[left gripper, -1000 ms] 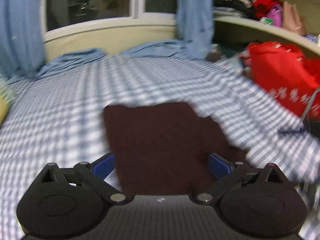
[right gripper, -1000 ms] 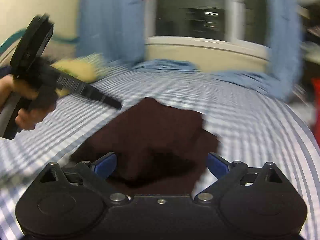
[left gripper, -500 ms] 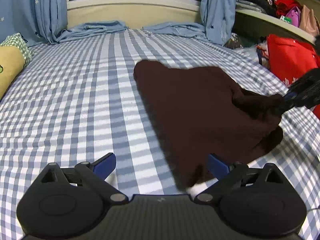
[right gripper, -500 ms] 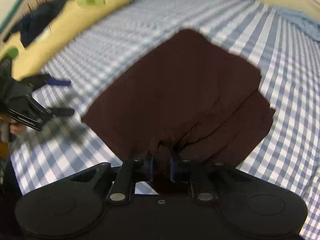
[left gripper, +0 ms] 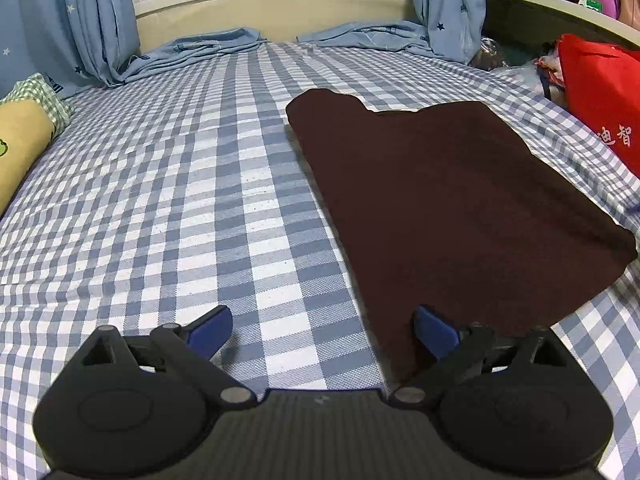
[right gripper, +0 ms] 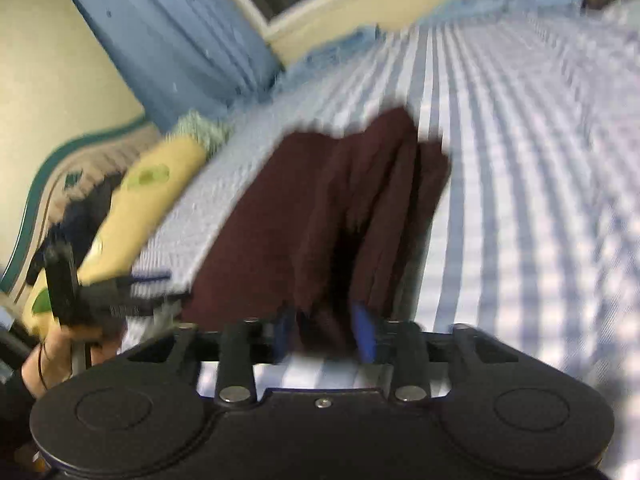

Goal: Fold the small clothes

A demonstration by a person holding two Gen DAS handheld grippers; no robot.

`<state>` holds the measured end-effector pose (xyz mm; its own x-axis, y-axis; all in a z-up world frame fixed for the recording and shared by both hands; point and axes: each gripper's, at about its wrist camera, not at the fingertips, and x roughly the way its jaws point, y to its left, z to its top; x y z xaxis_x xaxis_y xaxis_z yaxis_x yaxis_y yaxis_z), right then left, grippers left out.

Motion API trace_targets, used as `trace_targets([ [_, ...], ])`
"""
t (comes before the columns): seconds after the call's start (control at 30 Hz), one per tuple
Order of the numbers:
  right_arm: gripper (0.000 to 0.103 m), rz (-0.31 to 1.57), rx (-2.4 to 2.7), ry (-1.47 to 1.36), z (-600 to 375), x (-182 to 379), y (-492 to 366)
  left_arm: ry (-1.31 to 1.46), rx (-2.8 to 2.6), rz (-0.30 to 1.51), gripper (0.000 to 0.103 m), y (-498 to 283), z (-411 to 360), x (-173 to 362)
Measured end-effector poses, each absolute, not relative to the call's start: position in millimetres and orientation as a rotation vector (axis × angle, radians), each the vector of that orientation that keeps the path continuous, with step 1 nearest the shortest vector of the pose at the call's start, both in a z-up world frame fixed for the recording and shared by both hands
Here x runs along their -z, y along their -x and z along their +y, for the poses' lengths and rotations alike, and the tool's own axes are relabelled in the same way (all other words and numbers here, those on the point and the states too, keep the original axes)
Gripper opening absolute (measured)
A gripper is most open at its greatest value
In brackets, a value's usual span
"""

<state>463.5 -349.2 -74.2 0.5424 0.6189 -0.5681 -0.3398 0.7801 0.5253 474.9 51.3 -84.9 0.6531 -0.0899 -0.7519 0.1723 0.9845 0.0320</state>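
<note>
1. Dark brown garment (left gripper: 452,208) lies folded flat on the bed (left gripper: 168,184), ahead of the left claw (left gripper: 322,330) and off to its right side. Its near corner passes under that claw's right finger (left gripper: 434,330); contact cannot be told.
2. In the right wrist view the same garment (right gripper: 320,216) sits directly ahead of the right claw (right gripper: 326,332), with its near edge bunched into upright ridges and a dark hollow between them. This view is blurred.
3. Right claw: jaws partly apart and opening; a ridge of the garment stands between the two blue pads (right gripper: 364,332). Whether the pads press on the cloth cannot be made out through the blur.
4. Left claw: fingers spread wide, nothing between them but checked sheet. It hangs low over the bed, tilted downward.
5. From the right claw's side, the left claw (right gripper: 152,280) shows far to its left, held in a person's hand (right gripper: 60,352) with a dark sleeve at the wrist.
6. Bed covering is a blue and white check. To the left of the left claw, at the bed's edge, lies a yellow bolster pillow (left gripper: 20,148) with a green checked end.
7. Ahead of the left claw, at the far end of the bed: blue curtains (left gripper: 96,20) with small stars, their hems pooled on the sheet below a window.
8. To the right of the left claw, beyond the garment: a red bag (left gripper: 600,100) with white characters, and a shelf (left gripper: 560,8) with mixed clothes and bags above it.
</note>
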Motion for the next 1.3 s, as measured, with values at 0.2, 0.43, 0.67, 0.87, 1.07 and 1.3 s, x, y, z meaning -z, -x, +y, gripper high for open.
trace_targets([
  [0.2, 0.068, 0.757, -0.463, -0.296, -326, 36, -544, -0.138, 0.129, 0.804, 0.099, -465, 45, 88],
  [0.43, 0.061, 0.881, -0.341, -0.224, -280, 85, -635, -0.145, 0.128, 0.792, 0.102, -466, 44, 90],
  [0.67, 0.011, 0.729, -0.500, -0.396, -303, 69, -657, -0.166, 0.127, 0.794, 0.103, -470, 42, 98],
  [0.87, 0.014, 0.920, -0.415, -0.541, -348, 136, -680, -0.232, 0.127, 0.797, 0.103, -473, 28, 100],
  [1.07, 0.032, 0.834, -0.462, -0.542, -364, 112, -637, -0.197, 0.123, 0.806, 0.103, -473, 33, 99],
  [1.3, 0.052, 0.814, -0.666, -0.375, -362, 63, -528, -0.123, 0.090, 0.801, 0.100, -464, 39, 96],
])
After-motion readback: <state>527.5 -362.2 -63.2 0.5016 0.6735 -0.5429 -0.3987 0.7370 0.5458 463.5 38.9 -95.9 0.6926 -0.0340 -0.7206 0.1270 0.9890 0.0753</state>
